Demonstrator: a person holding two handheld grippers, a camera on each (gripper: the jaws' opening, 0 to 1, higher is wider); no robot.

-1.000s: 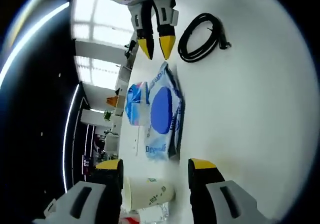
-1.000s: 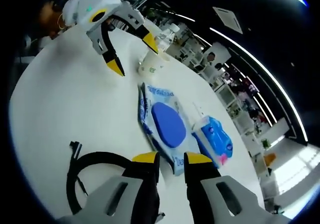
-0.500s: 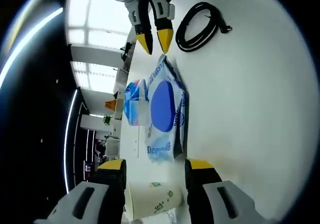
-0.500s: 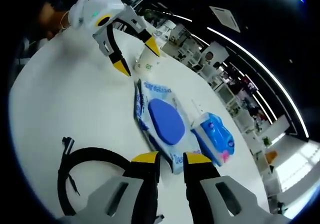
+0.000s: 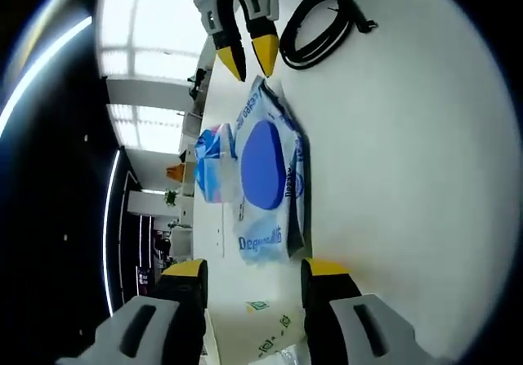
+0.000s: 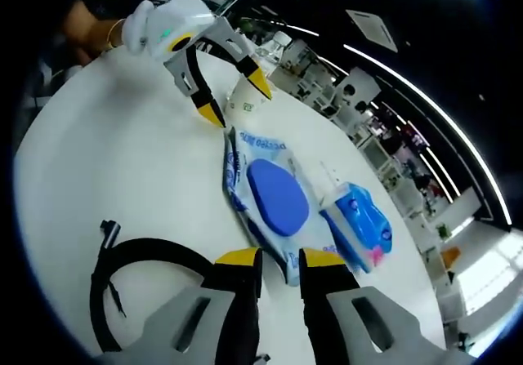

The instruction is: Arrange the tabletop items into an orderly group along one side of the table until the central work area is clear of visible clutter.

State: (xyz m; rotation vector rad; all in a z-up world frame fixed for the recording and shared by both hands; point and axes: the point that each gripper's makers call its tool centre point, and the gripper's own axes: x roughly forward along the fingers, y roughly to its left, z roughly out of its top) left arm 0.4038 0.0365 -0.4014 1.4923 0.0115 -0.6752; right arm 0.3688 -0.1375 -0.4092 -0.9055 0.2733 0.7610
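- In the left gripper view, the left gripper [image 5: 252, 275] is seen at the bottom with its 2 yellow-tipped jaws spread wide, and a paper cup [image 5: 265, 336] lies between them; whether the jaws touch the cup cannot be told.
- Just beyond the cup, a wipes pack [image 5: 268, 177] with a blue oval lid is laid flat on the white tabletop [image 5: 409, 177], close to one edge.
- A small blue tissue packet [image 5: 212, 165] is set just beside the wipes pack, on the side nearer that edge.
- Farther off, a coiled black cable [image 5: 315, 30] is seen on the tabletop, apart from the pack.
- Beside the cable, the right gripper [image 5: 248, 61] is seen with its jaws narrowly parted and nothing between them, its tips near the far end of the wipes pack.
- In the right gripper view, the cable [image 6: 135, 271] lies nearest, and the cup [image 6: 245, 100] stands beyond the pack [image 6: 270, 198].
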